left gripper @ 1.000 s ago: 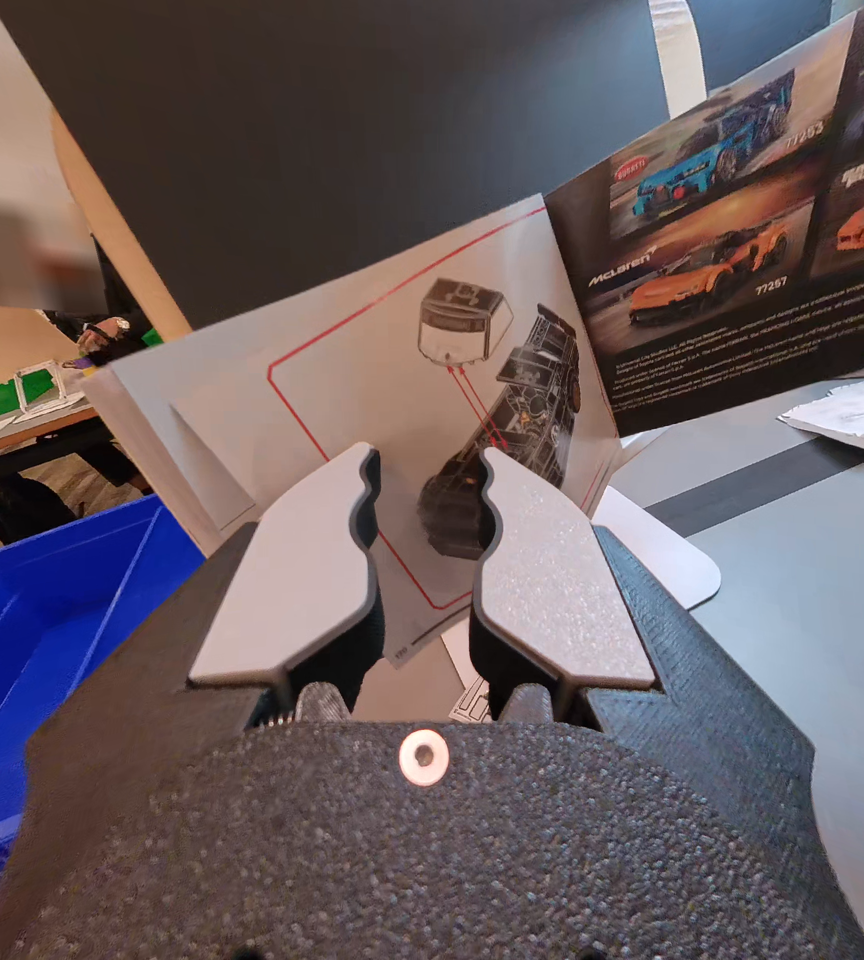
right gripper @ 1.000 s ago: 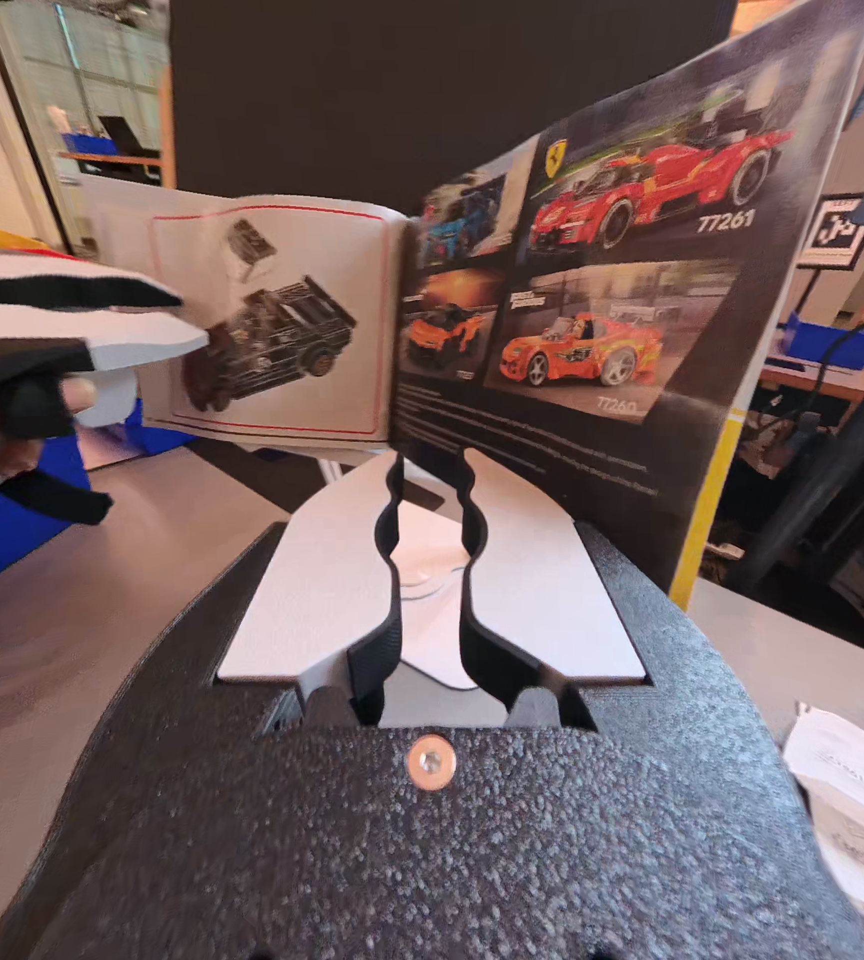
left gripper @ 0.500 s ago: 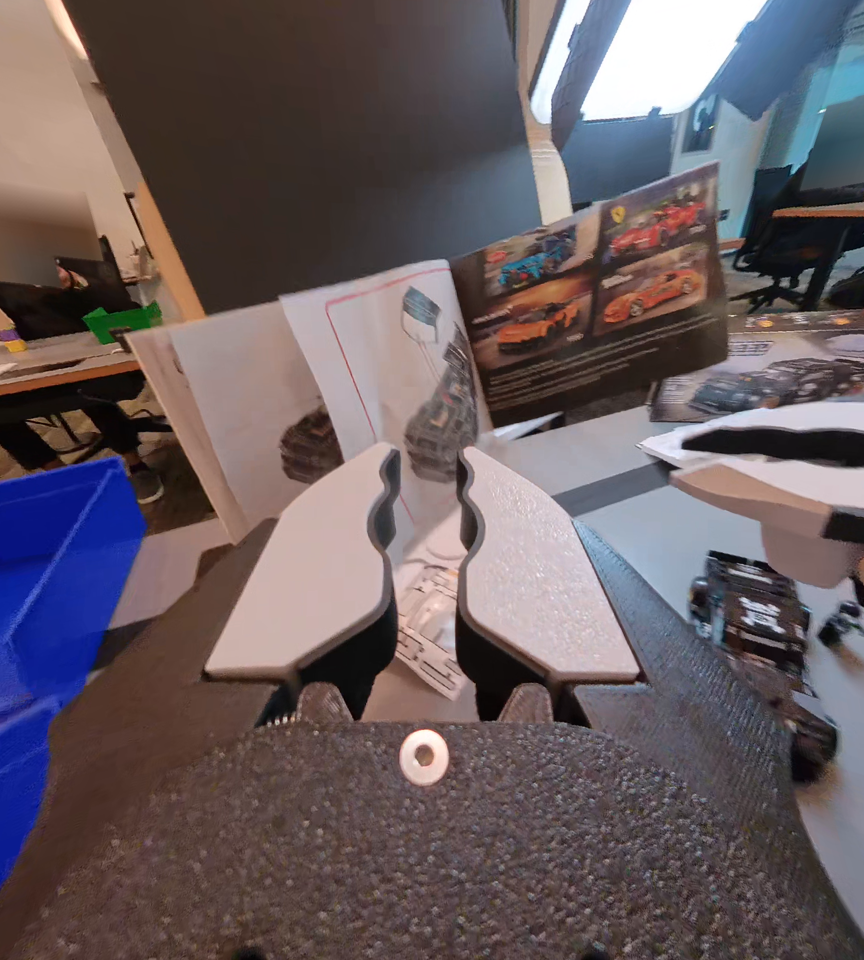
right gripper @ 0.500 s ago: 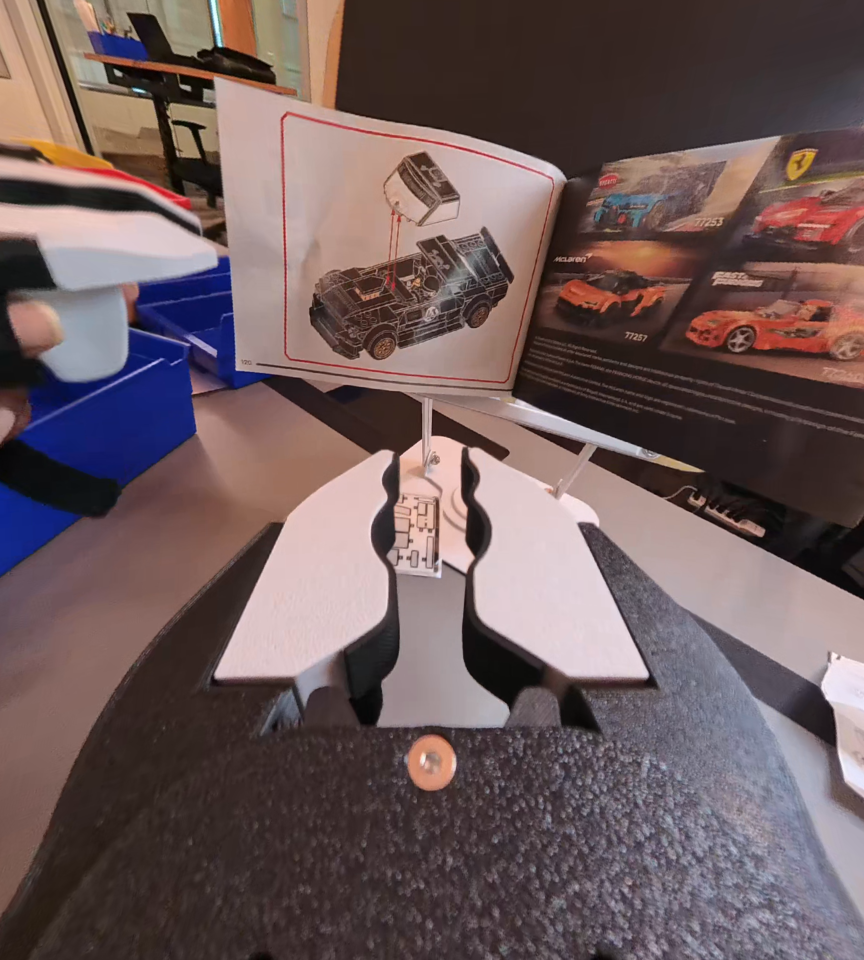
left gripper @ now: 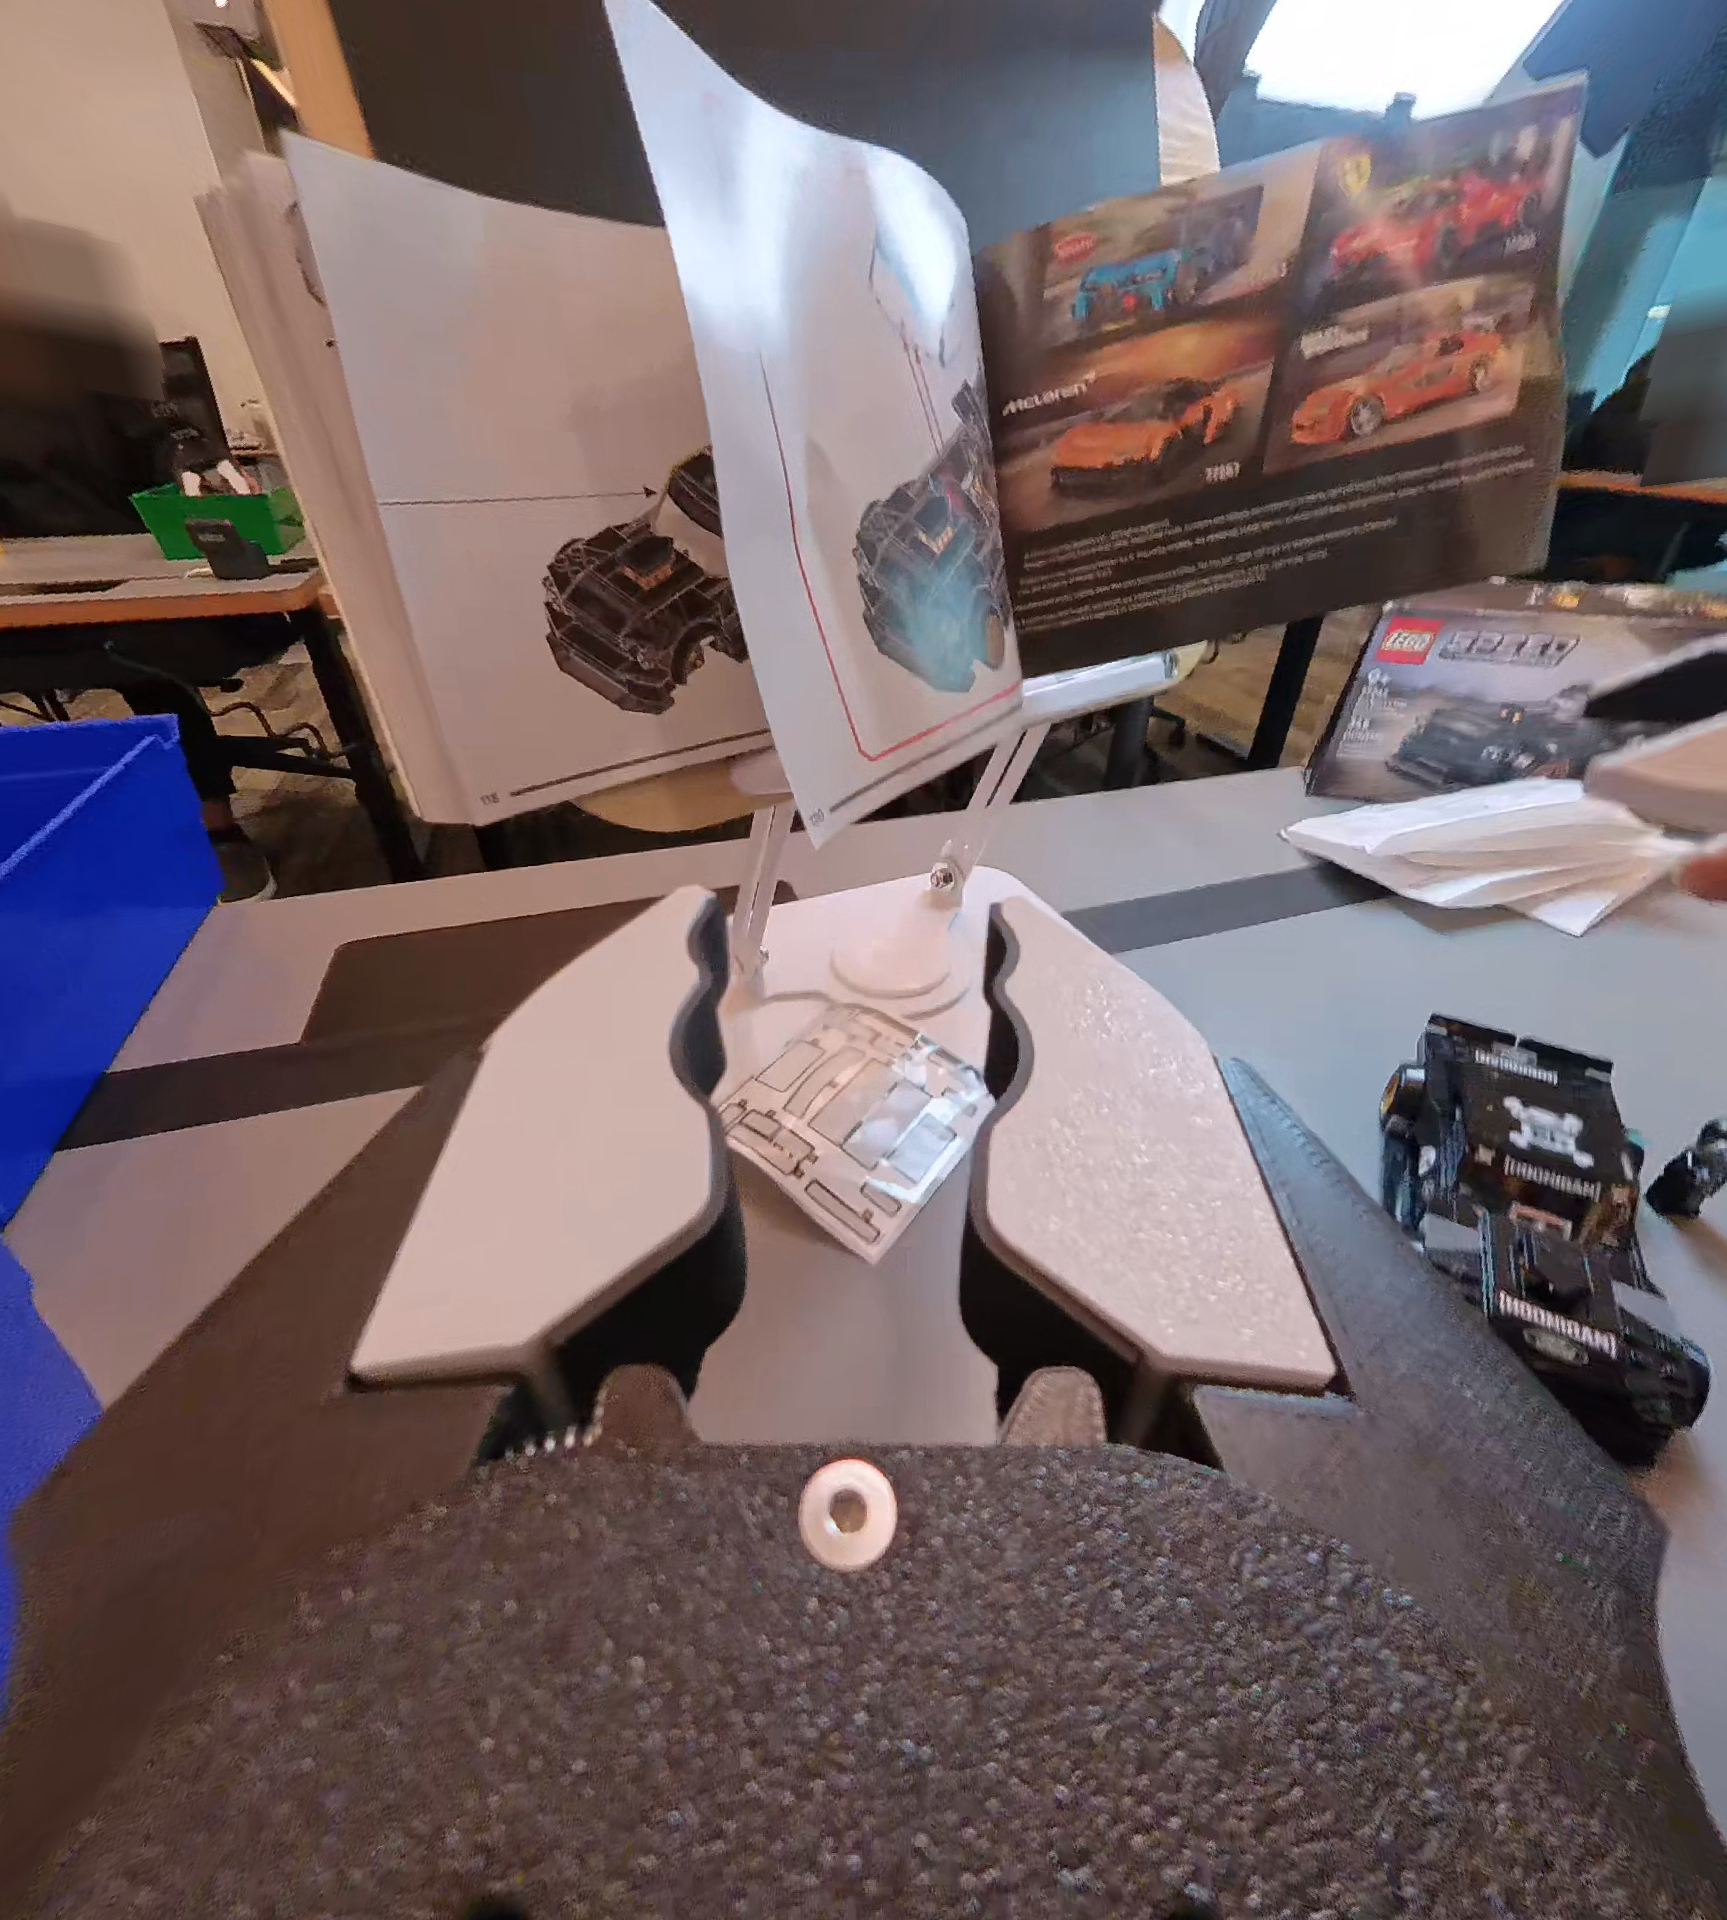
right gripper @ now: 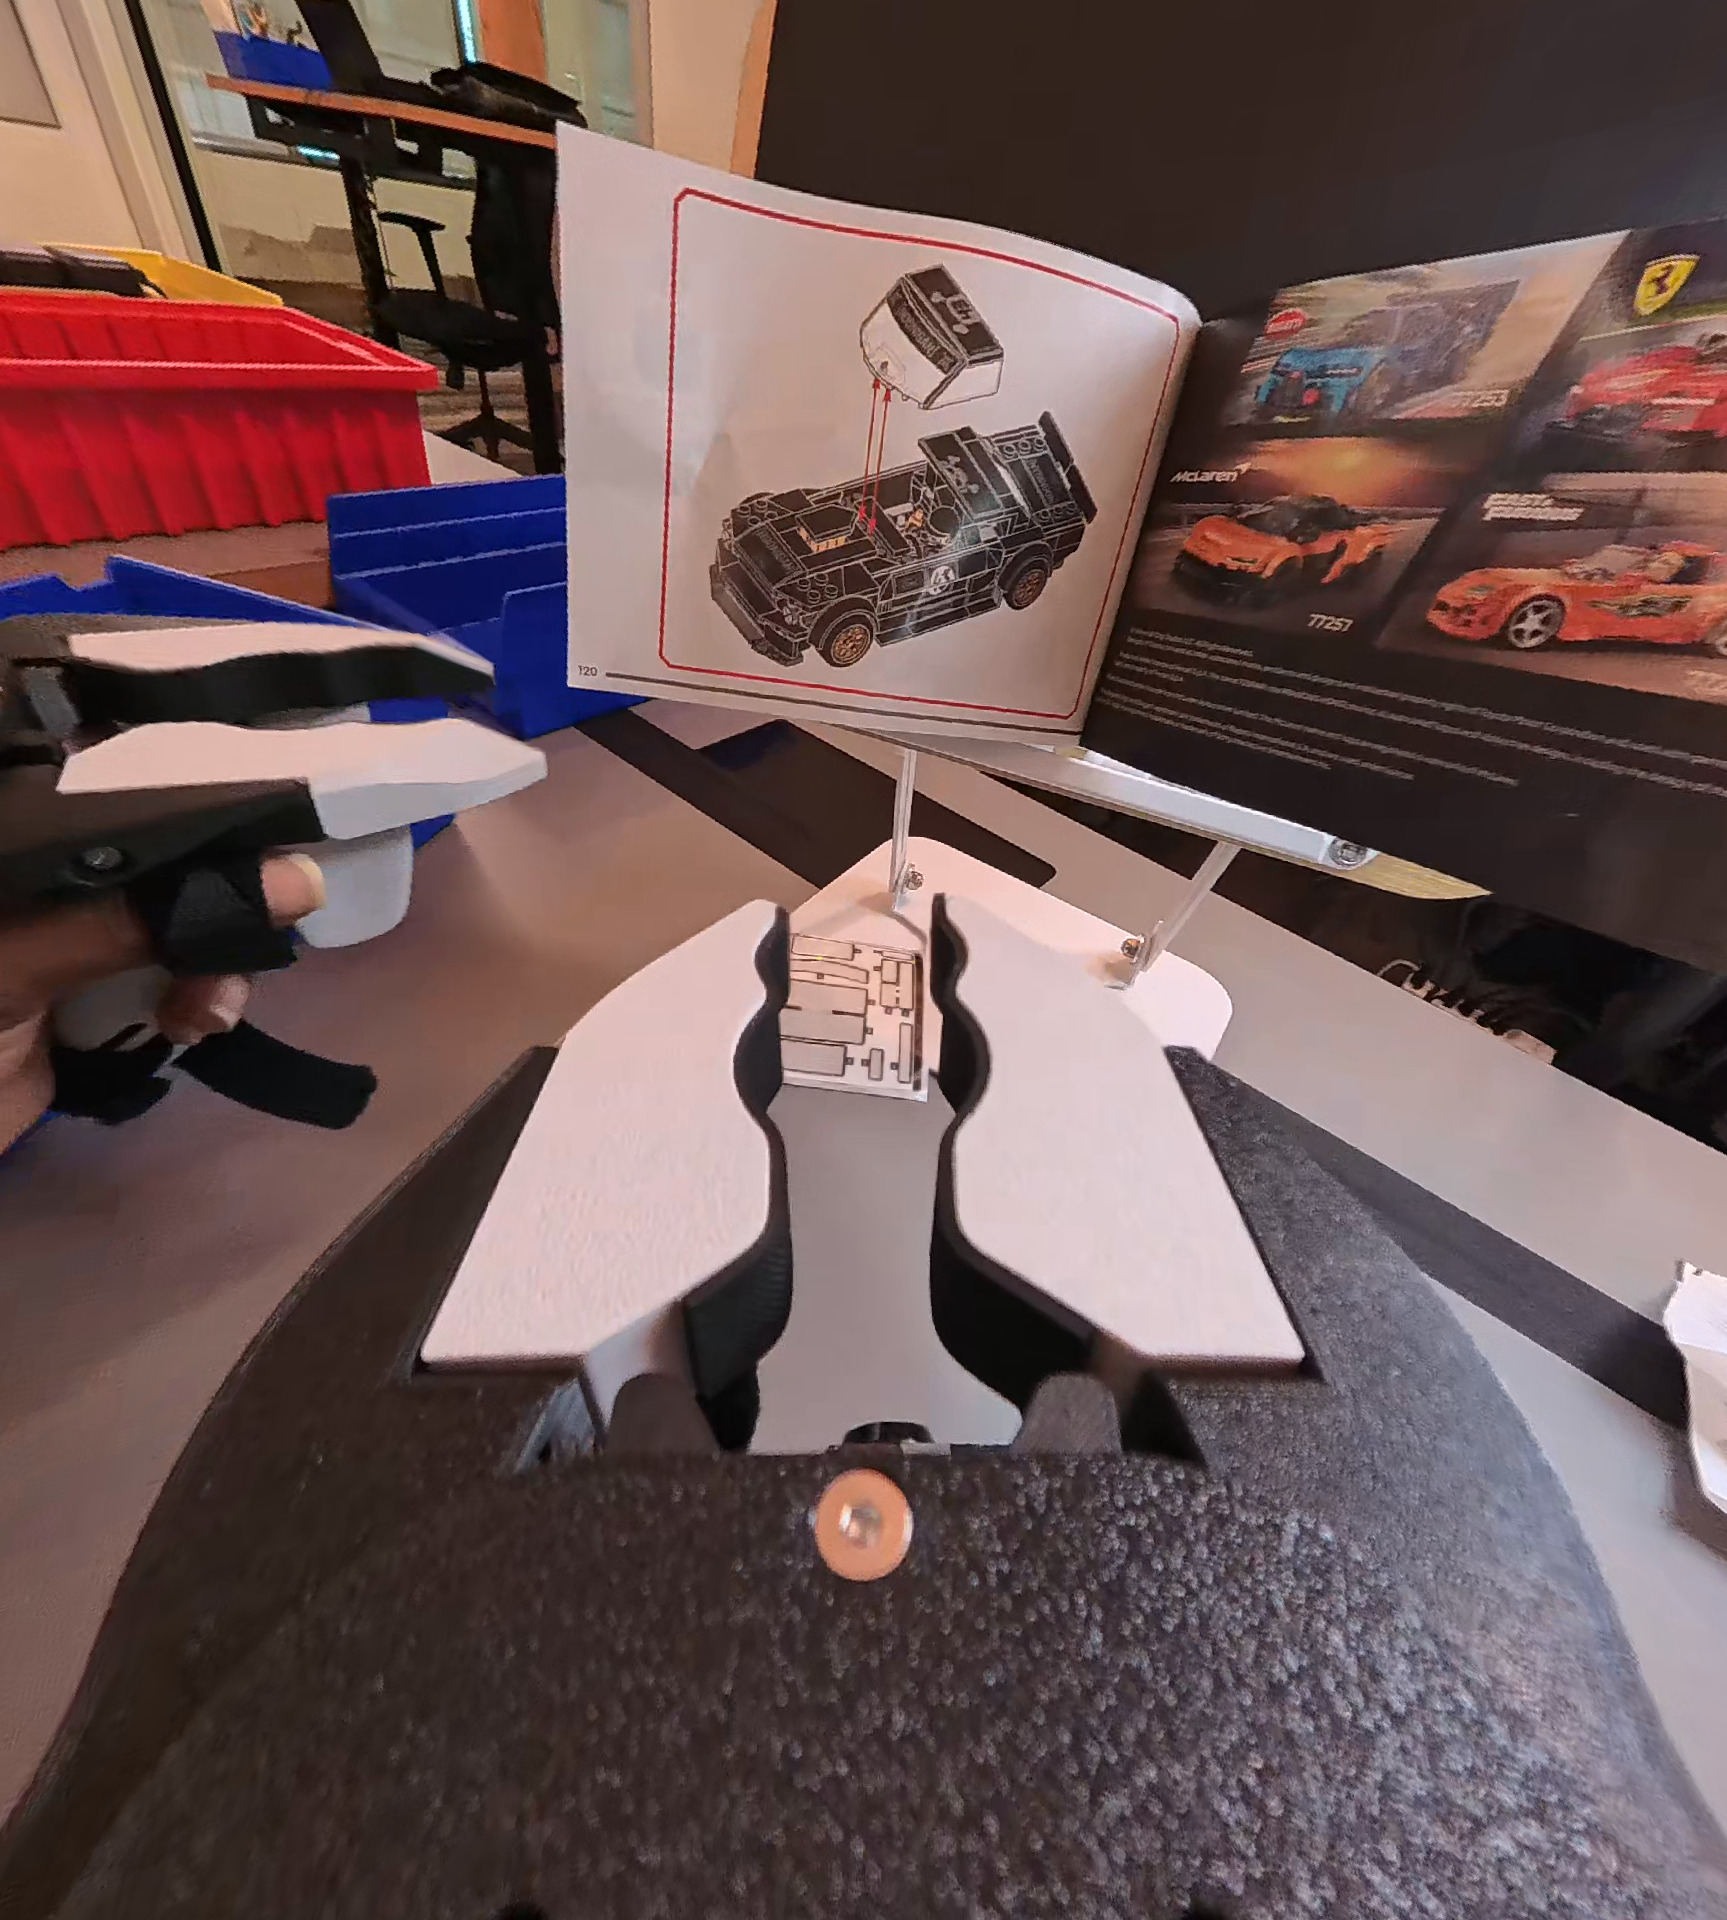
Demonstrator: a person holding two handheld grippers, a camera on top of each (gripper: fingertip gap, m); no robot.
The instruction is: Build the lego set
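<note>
Two hand-held tongs hover over a grey tabletop, both empty. The left tongs stand wide apart; the right tongs show a narrower gap with nothing between them.

Straight ahead, an instruction booklet sits open on a white stand at the far middle of the tabletop. One page curls upright, half turned; it shows a roof piece going onto a black car. A small sticker sheet lies flat on the stand's base, just beyond both tongs.

The black lego car, roof not on, rests on the tabletop at the near right in the left wrist view, with a small dark minifigure just beside it. The set's box and folded white papers lie farther right. Blue bins stand at the left, and a red bin farther off.

The step in hand looks like consulting the booklet near the end of the build. The next move probably calls for finding the roof piece, which is not visible, and pressing it squarely onto the car.
</note>
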